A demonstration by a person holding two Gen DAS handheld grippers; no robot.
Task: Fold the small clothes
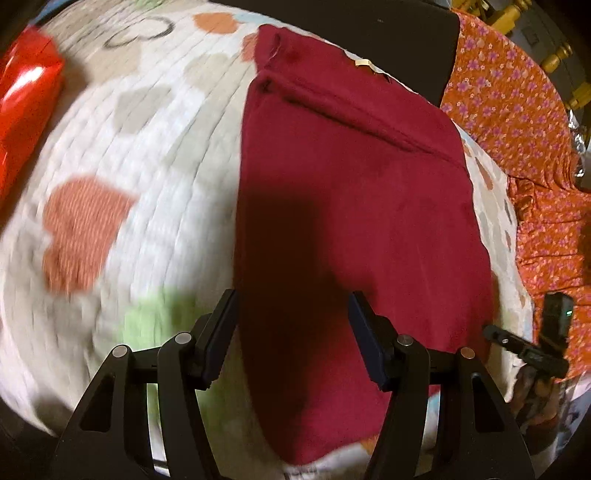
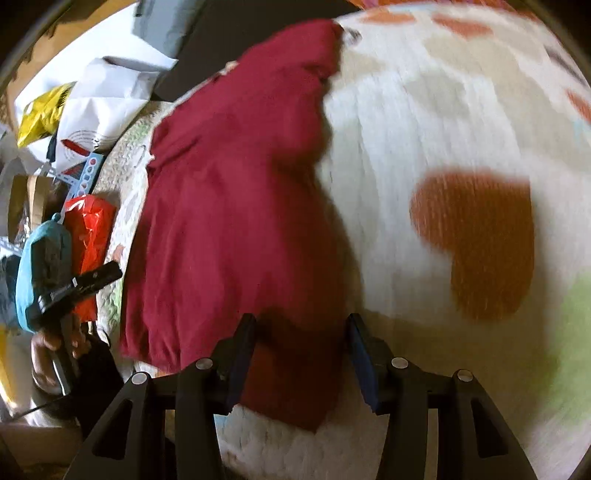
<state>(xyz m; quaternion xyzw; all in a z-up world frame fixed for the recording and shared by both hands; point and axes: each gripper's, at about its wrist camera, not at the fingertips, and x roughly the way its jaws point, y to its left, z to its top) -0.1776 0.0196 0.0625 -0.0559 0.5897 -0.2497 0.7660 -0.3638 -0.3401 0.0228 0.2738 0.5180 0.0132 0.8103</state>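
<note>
Both grippers, left [image 1: 291, 325] and right [image 2: 301, 347], hang wide open over the red shirt [image 1: 351, 206]. It lies flat on the blanket [image 1: 147, 147], nothing gripped

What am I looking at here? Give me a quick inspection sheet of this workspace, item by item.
Surface: white quilt with orange, beige and green patches.
Job's things: maroon garment lying flat on the quilt, folded lengthwise; orange floral garment beside it.
Clutter: shiny red package; white bags, yellow bag, teal pouch beyond the quilt's edge.
Grippers: left gripper open over the maroon garment; right gripper open, holding nothing.
Cables: nothing seen clearly.
Surroundings: yellow wooden furniture.
</note>
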